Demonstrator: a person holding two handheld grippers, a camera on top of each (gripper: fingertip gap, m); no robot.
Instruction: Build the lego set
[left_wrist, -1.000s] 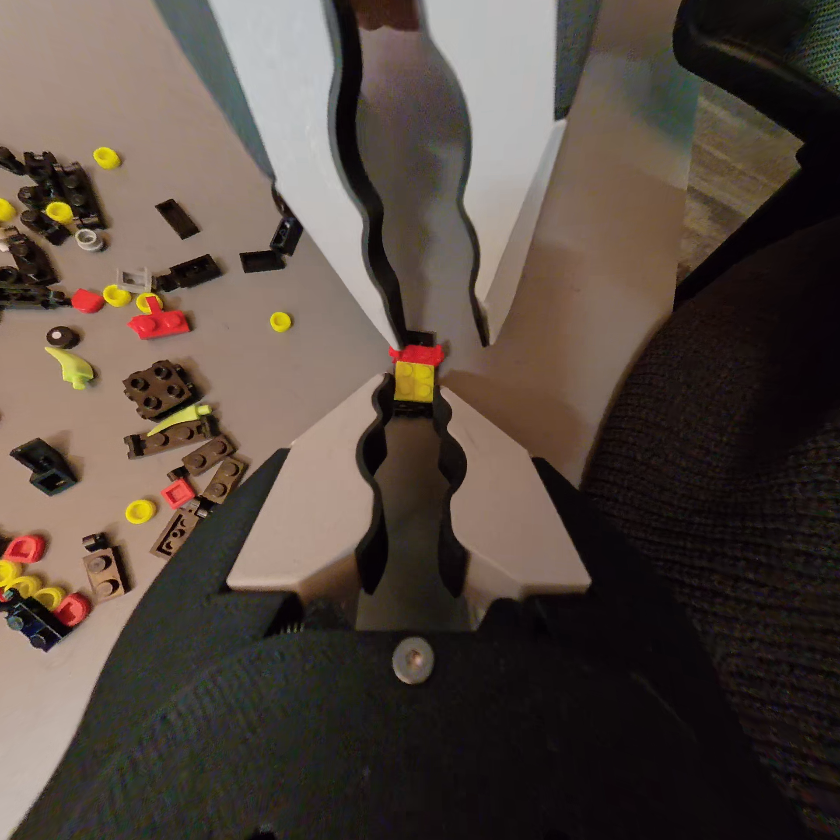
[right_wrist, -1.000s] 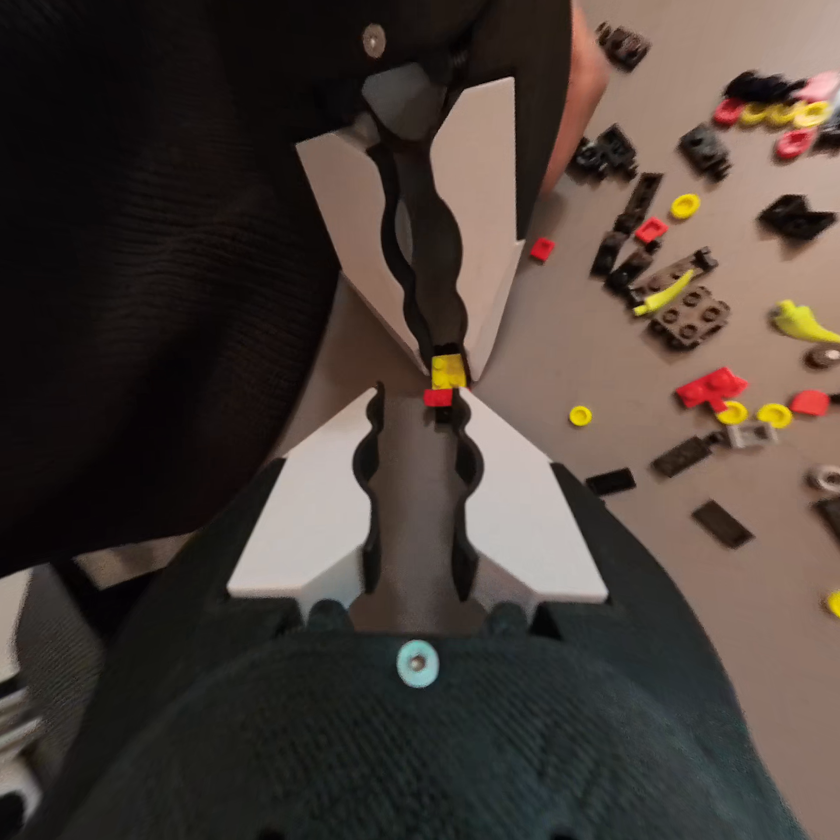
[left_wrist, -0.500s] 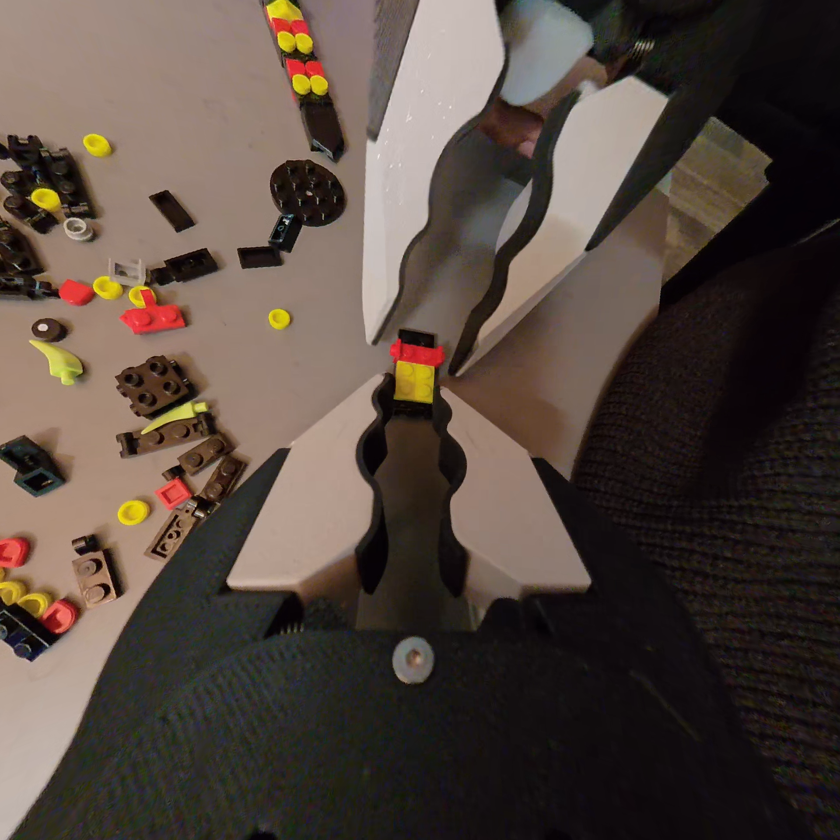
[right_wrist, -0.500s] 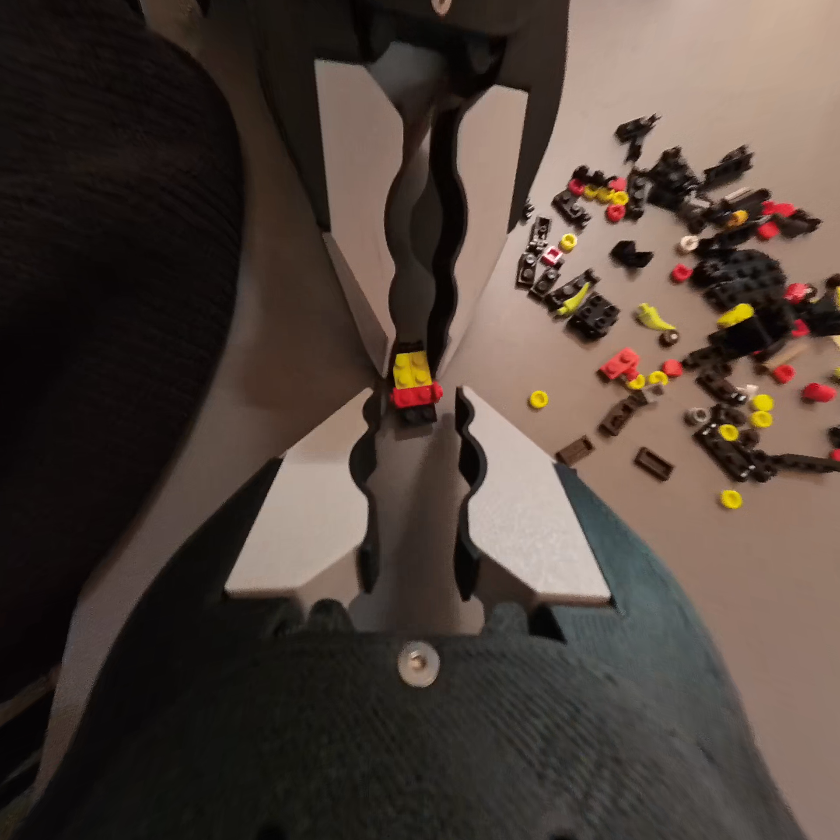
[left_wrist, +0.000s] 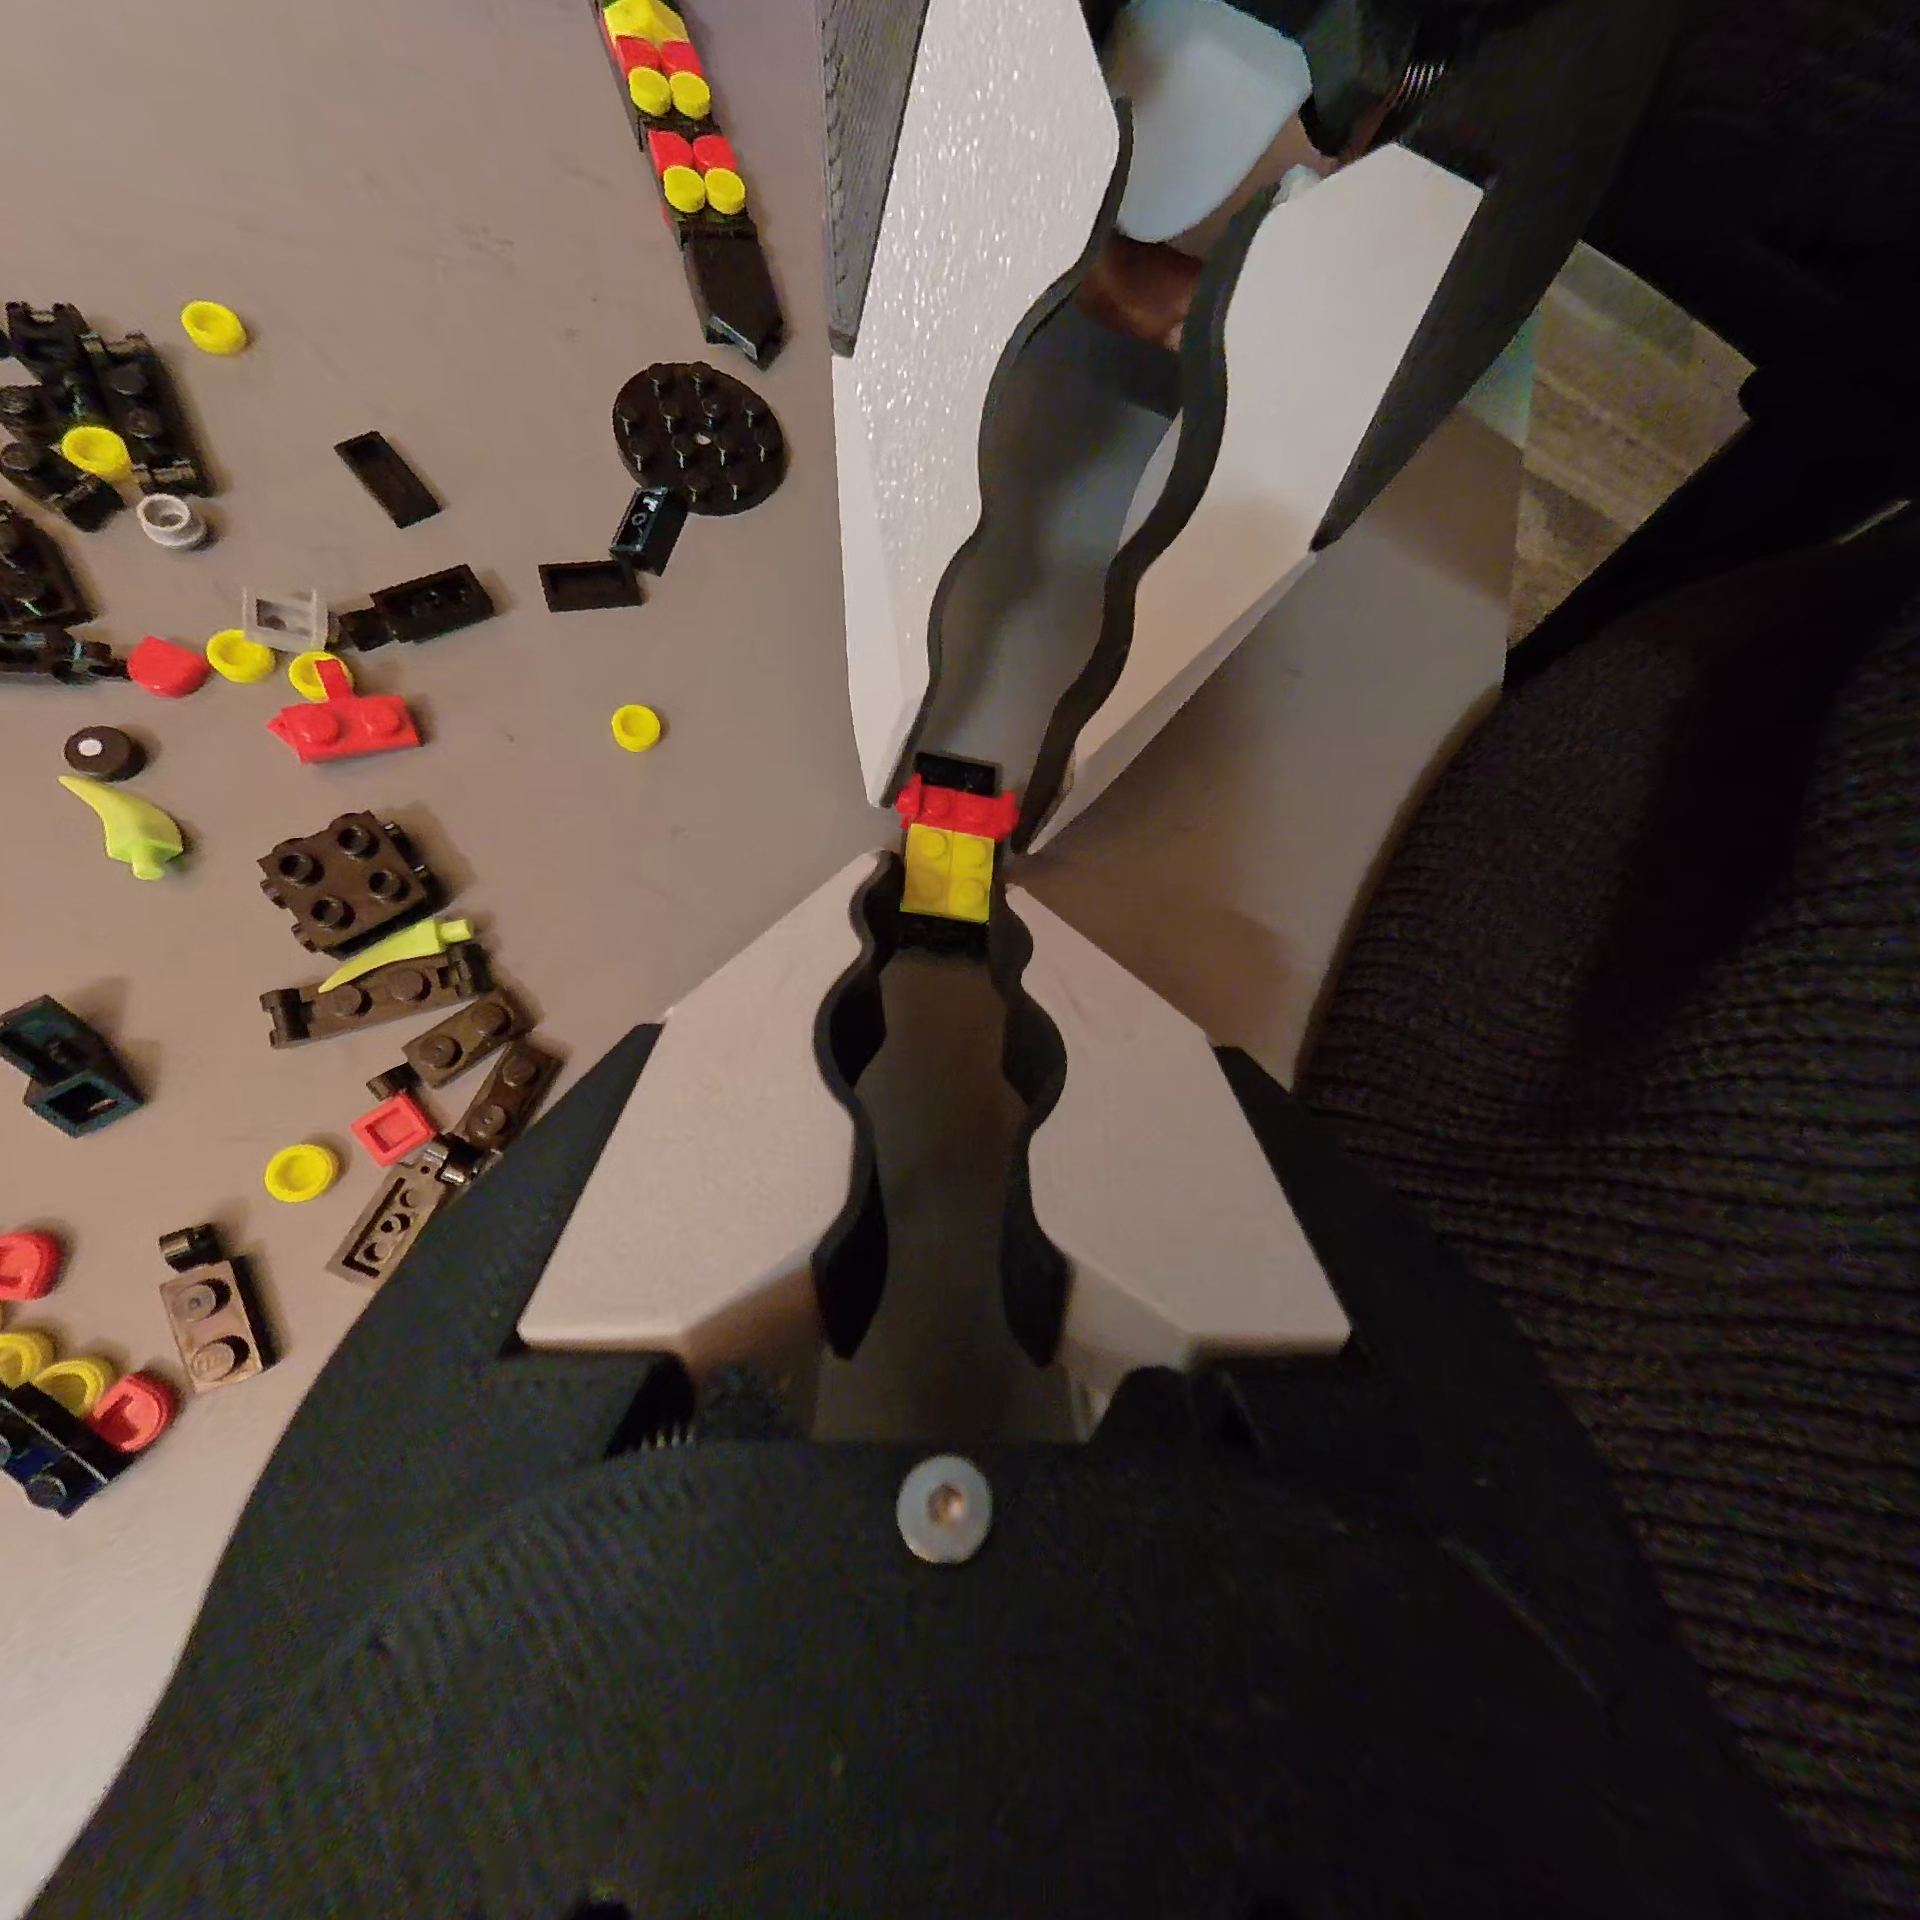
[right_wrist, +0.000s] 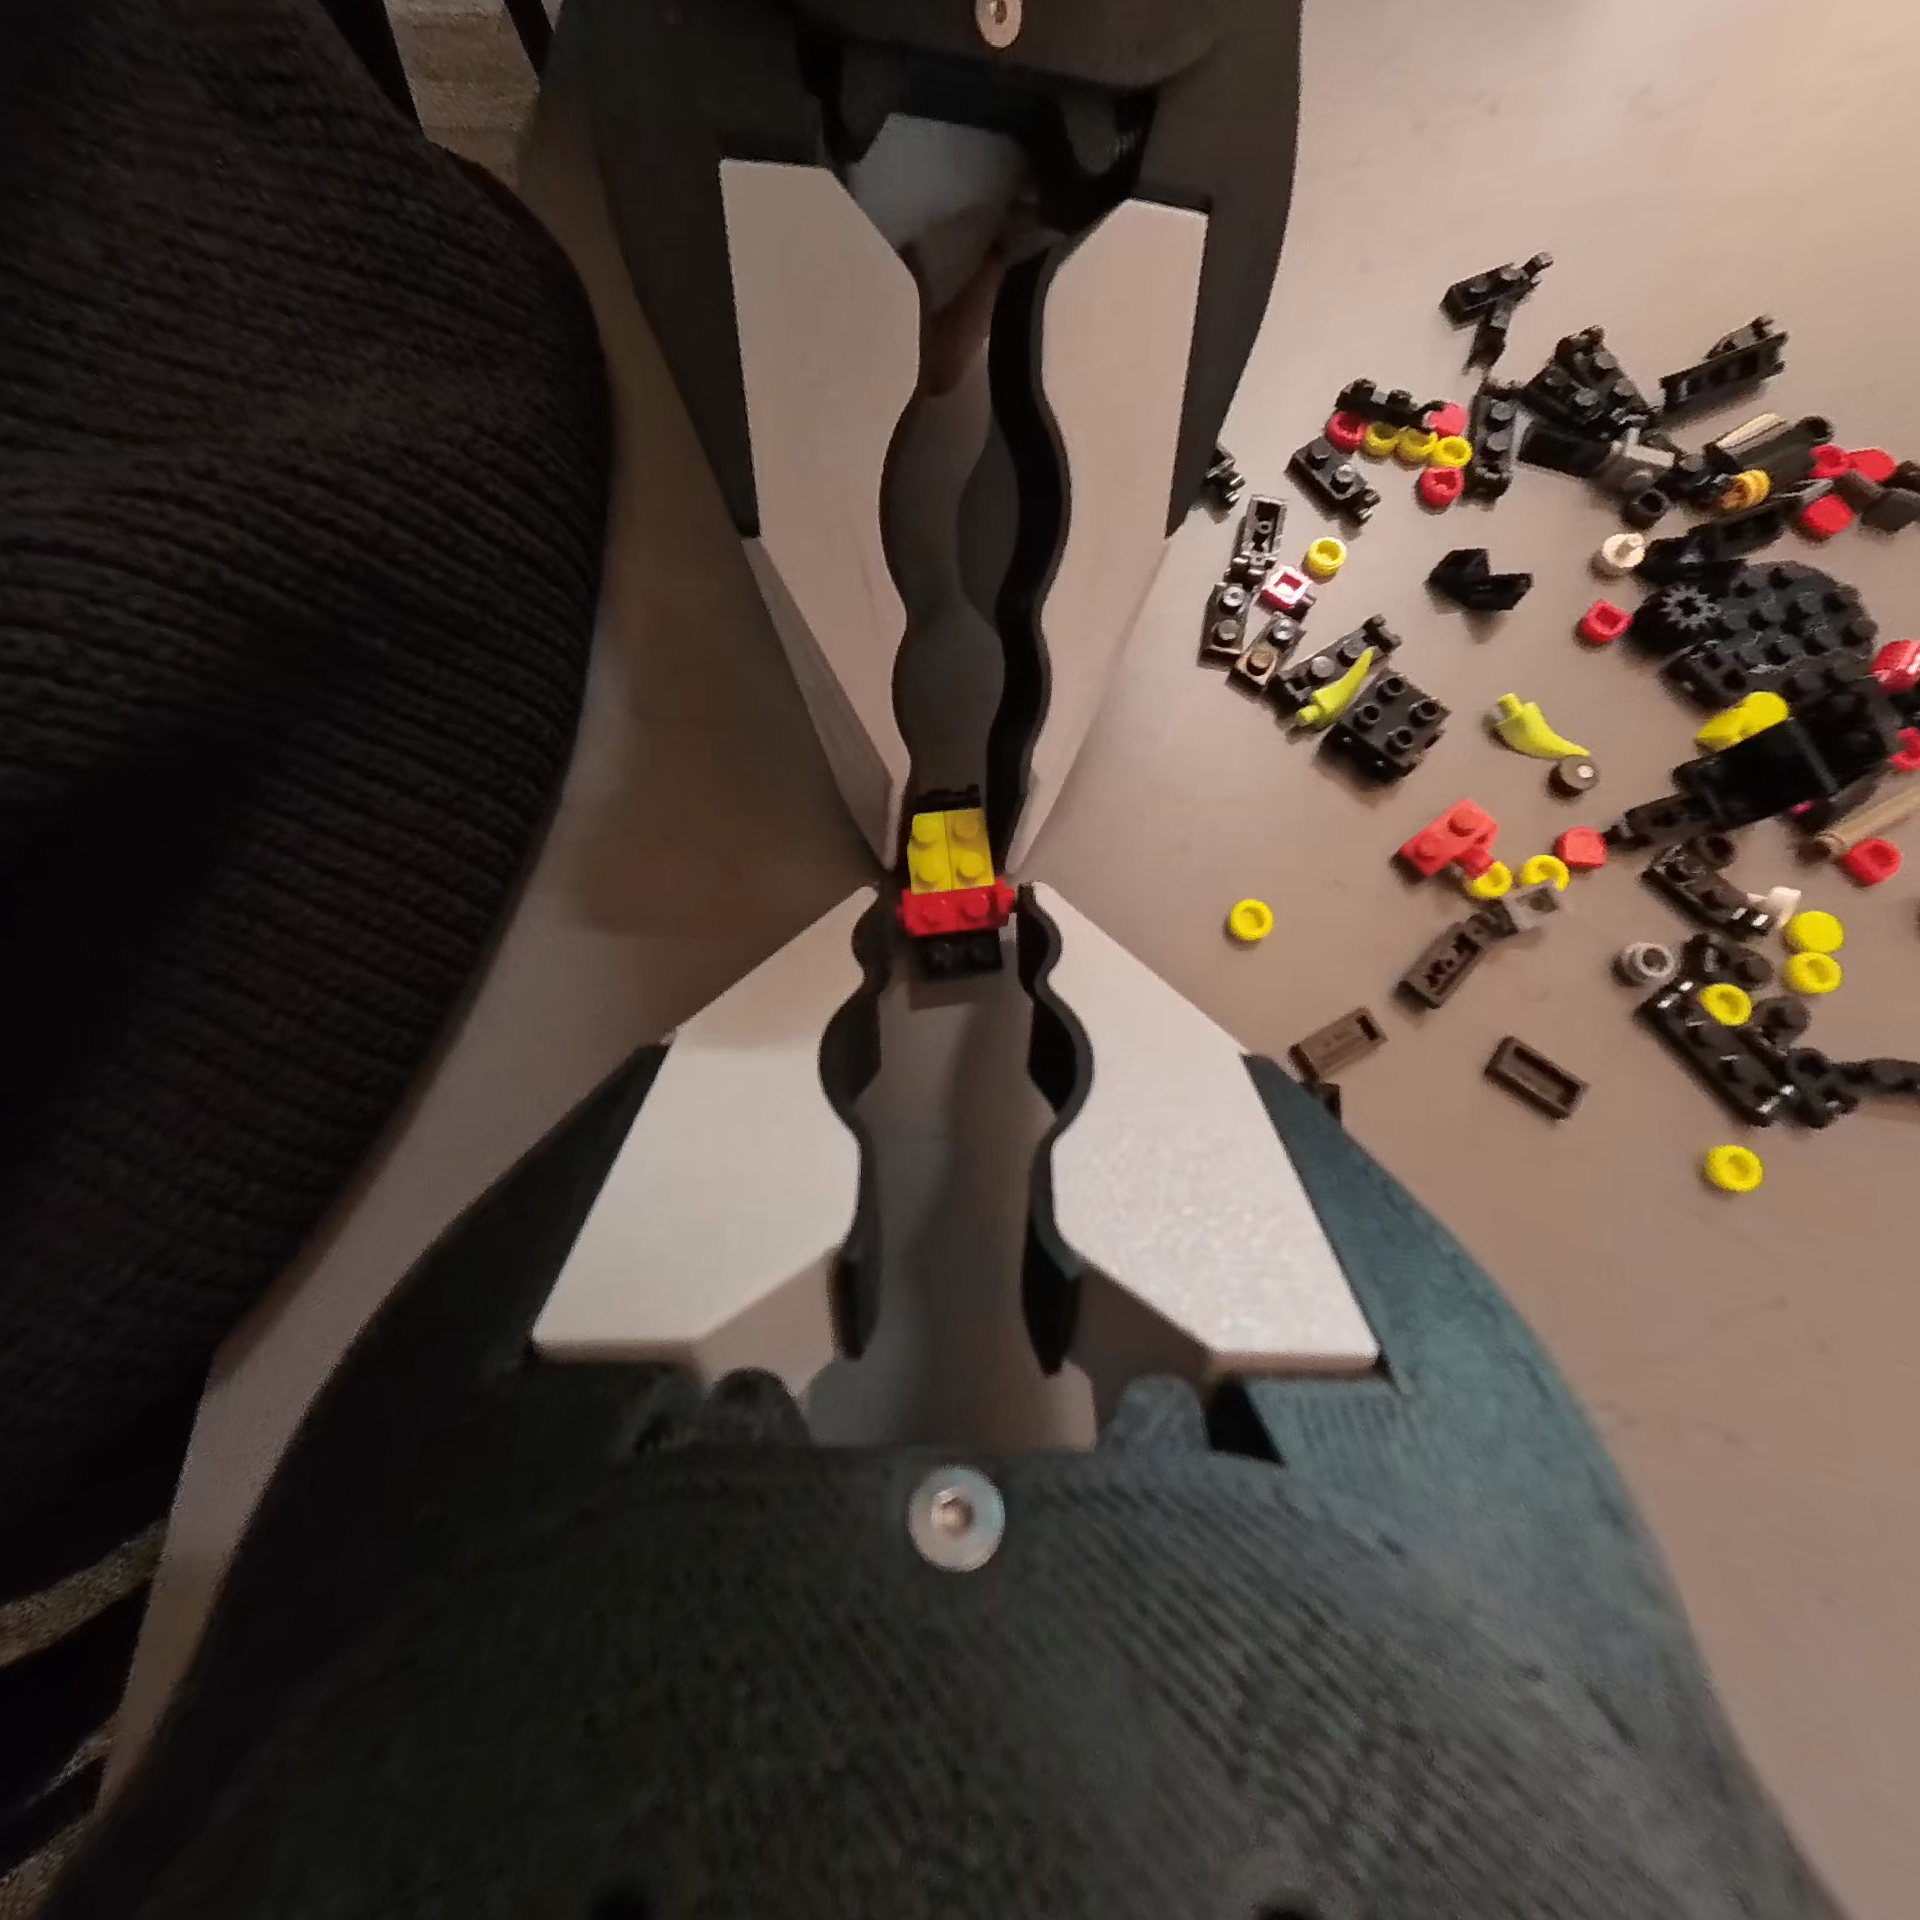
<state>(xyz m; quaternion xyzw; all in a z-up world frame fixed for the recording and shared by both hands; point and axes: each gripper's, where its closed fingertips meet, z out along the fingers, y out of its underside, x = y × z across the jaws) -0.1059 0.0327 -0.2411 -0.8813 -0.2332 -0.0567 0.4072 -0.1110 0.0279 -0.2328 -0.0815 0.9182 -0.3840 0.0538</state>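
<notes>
A small lego assembly (left_wrist: 945, 868) with a yellow top, a red cross plate and a black end sits between both grippers above the table. My left gripper (left_wrist: 935, 894) is shut on its yellow part. My right gripper (right_wrist: 951, 914) faces it head-on and is open, with its jaws on either side of the red and black end (right_wrist: 956, 951) and small gaps showing. The assembly also shows in the right wrist view (right_wrist: 948, 852). The right gripper's fingers (left_wrist: 894, 582) come in from the top of the left wrist view.
Loose lego pieces lie on the grey-brown table (left_wrist: 520, 187): a round black plate (left_wrist: 696, 436), a long black strip with red and yellow studs (left_wrist: 686, 156), a red plate (left_wrist: 348, 727), a lime horn (left_wrist: 130, 836). A person's dark knit garment (left_wrist: 1610, 1039) borders the table edge. Between my right fingertips and the red plate (left_wrist: 348, 727) there is roughly 8 cm. My right wrist view (right_wrist: 1445, 831) looks at it from another angle.
The right gripper was closed on the assembly's black end one second ago. It has opened, swung and lined up straight opposite. The left gripper has kept its hold and barely moved.
</notes>
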